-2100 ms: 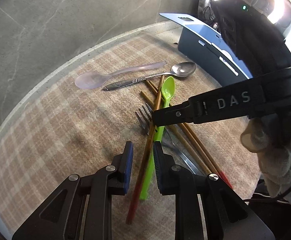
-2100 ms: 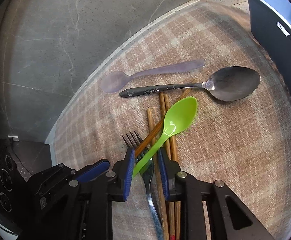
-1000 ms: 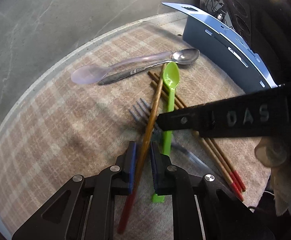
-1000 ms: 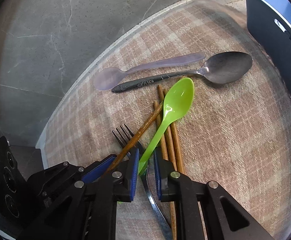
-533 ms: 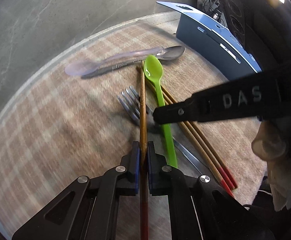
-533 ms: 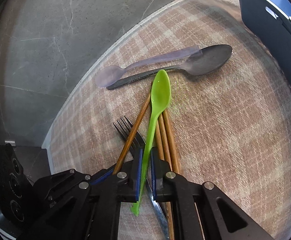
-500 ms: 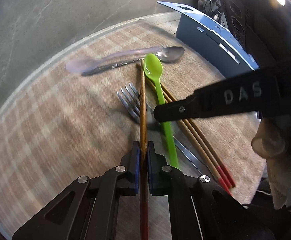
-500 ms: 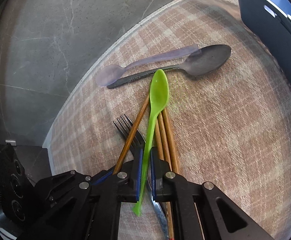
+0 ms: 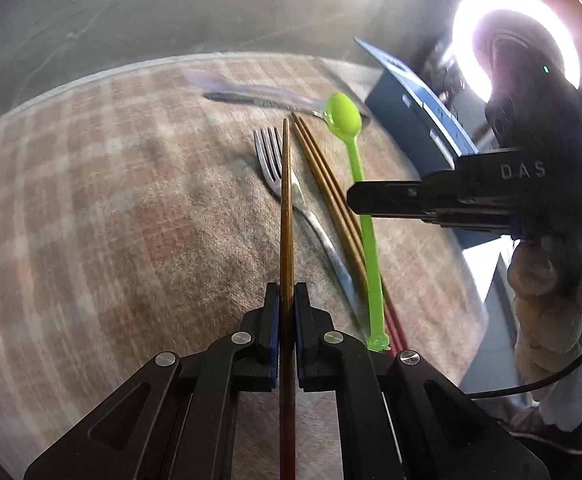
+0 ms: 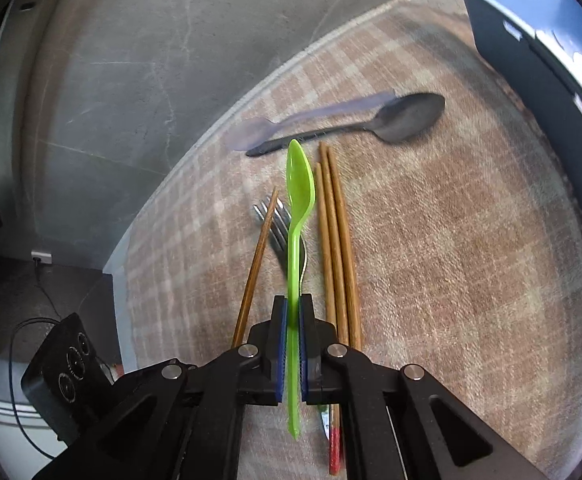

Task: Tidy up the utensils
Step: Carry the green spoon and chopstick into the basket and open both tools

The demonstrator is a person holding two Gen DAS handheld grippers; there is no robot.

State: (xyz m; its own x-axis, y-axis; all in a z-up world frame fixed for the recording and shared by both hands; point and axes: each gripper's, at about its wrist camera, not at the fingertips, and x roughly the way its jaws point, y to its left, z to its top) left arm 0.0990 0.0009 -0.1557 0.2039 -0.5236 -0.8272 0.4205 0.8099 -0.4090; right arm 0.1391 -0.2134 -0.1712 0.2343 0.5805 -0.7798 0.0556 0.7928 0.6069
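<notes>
Utensils: clear spoon blurred; chopsticks claw-hidden.

My left tongs are clamped on a single brown chopstick, pointing straight away from me, its tip above the fork's tines. My right tongs pinch the lime-green plastic spoon by its thin handle, bowl at the far end, tail end poking out near me. On the plaid tabletop the metal fork lies tines far. Just right of it, three brown chopsticks with red near ends lie side by side. Farther off, a translucent lilac spoon and a grey metal spoon lie crosswise, touching.
</notes>
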